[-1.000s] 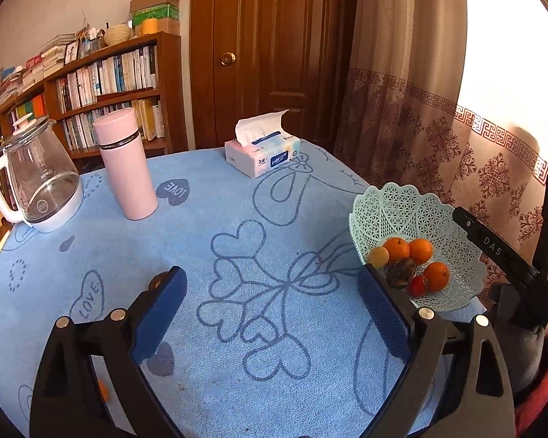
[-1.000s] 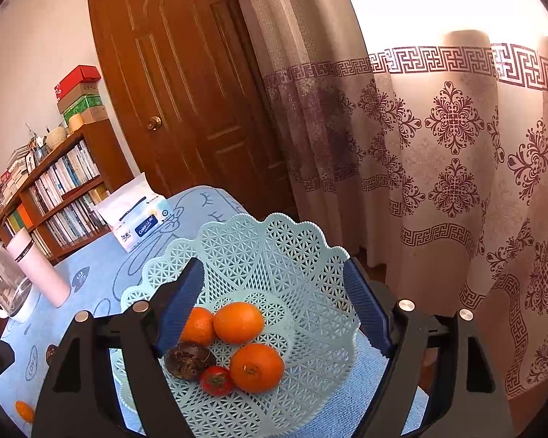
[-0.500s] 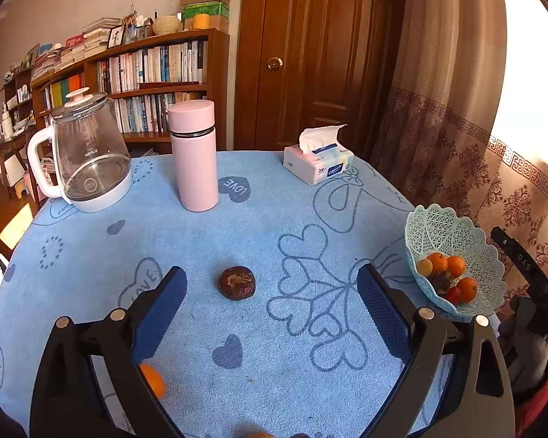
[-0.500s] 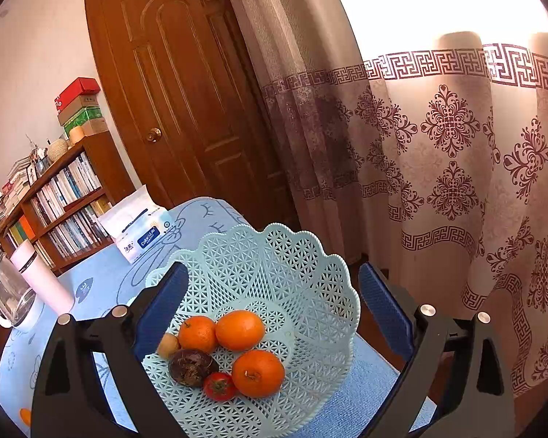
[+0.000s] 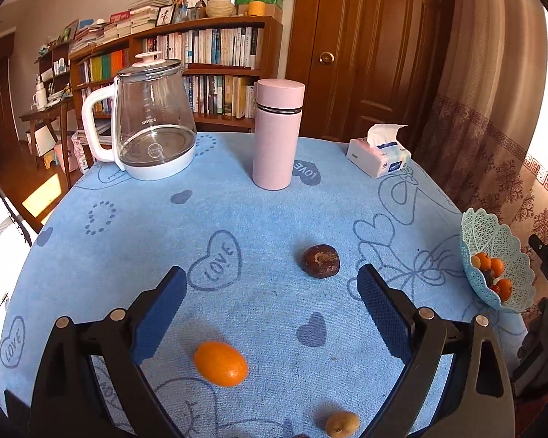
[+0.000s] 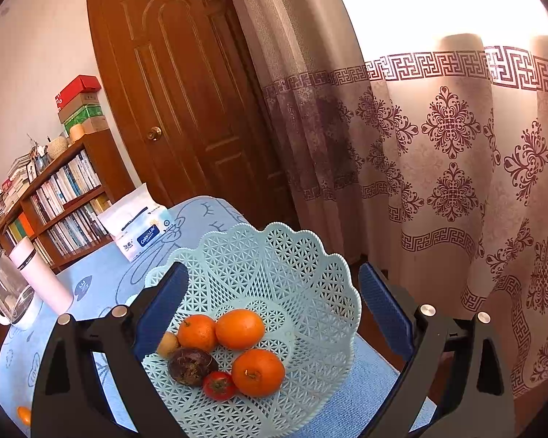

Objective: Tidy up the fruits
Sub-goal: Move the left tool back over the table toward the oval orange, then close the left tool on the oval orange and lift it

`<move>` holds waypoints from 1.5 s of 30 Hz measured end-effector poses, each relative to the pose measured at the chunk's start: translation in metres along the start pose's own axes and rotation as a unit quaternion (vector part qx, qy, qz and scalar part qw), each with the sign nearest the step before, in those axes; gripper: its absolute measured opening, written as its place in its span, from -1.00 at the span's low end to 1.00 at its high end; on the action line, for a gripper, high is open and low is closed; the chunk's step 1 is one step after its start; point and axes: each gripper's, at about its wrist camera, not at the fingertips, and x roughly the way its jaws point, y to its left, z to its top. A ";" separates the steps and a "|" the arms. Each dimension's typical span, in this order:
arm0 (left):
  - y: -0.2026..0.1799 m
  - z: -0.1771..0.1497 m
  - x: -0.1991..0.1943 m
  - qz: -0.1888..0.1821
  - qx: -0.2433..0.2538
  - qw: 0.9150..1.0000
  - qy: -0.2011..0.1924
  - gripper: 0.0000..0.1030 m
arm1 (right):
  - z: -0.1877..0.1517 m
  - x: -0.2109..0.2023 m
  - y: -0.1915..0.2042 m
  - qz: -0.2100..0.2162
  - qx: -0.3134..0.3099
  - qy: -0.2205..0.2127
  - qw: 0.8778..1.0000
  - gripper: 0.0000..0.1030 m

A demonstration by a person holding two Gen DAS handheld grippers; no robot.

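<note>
Blue terry cloth printed with hearts and the word LOVE covers the round counter (image 5: 237,204). Left claw (image 5: 272,304): jaws spread wide, nothing between the pads, poised above the cloth. Below it lie three loose fruits, all apart from one another: an orange kumquat (image 5: 221,364) near the left finger, a dark brown passion fruit (image 5: 321,260) farther out toward the right finger, and a small tan fruit (image 5: 342,424) at the near edge of the view; its kind cannot be told. Right claw (image 6: 272,304): jaws wide, having just been opening, with nothing gripped; it hangs over the pale green lattice basket (image 6: 303,255), which sits at the counter edge close to the patterned curtain (image 6: 456,146). Inside the basket, clustered together: three oranges (image 6: 240,329), a second dark passion fruit (image 6: 190,366), a small red fruit with a green calyx (image 6: 218,385), and a yellowish fruit (image 6: 167,344) partly hidden behind the left finger. At the far side of the counter stand a glass kettle (image 5: 153,120) with white base and handle, a pink flask (image 5: 277,133) upright beside it, and a tissue pack (image 5: 379,155) near the brown door (image 5: 365,47). A bookshelf (image 5: 201,51) lines the wall behind.
</note>
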 end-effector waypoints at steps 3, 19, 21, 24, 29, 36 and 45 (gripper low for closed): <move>0.011 -0.006 0.002 0.008 -0.007 1.000 0.009 0.82 | -0.001 0.001 0.000 -0.002 -0.002 0.001 1.000 0.86; 0.035 -0.044 0.025 0.022 -0.016 0.998 0.064 0.82 | -0.003 0.003 0.004 -0.010 -0.012 0.004 1.000 0.86; 0.034 -0.046 0.028 0.023 -0.010 0.998 0.065 0.80 | -0.003 0.004 0.004 -0.011 -0.014 0.004 1.000 0.86; 0.033 -0.049 0.033 0.019 -0.003 0.997 0.075 0.64 | -0.003 0.004 0.005 -0.012 -0.016 0.005 1.000 0.86; 0.035 -0.054 0.040 0.012 0.000 0.996 0.088 0.49 | -0.004 0.005 0.006 -0.013 -0.019 0.007 1.000 0.86; 0.041 -0.059 0.051 0.000 -0.011 0.994 0.113 0.11 | -0.005 0.005 0.007 -0.014 -0.022 0.008 1.000 0.86; 0.040 -0.061 0.051 -0.003 -0.007 0.994 0.105 -0.06 | -0.006 0.006 0.008 -0.017 -0.027 0.005 0.999 0.86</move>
